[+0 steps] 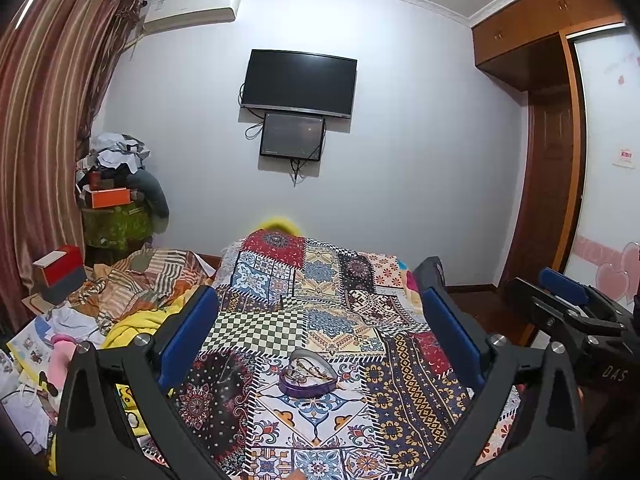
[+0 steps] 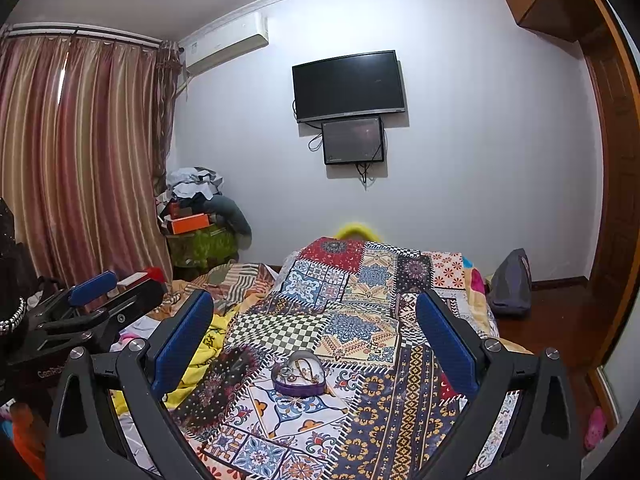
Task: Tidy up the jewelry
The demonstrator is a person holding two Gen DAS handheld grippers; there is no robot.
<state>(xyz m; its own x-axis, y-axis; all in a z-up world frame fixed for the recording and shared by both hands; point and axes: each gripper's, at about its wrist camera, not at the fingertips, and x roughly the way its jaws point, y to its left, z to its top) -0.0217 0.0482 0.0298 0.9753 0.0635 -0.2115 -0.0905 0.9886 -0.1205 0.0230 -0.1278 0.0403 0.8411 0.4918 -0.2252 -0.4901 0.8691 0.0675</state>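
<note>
Jewelry lies in a purple heart-shaped box on the patchwork bedspread, dead ahead of both grippers. Left gripper and right gripper hang wide and empty, seemingly about equally near.

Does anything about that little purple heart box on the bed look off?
The purple heart box sits upright on the patchwork quilt, open, with jewelry heaped in a tangle inside. Nothing has spilled out. Both grippers are open and empty.
</note>
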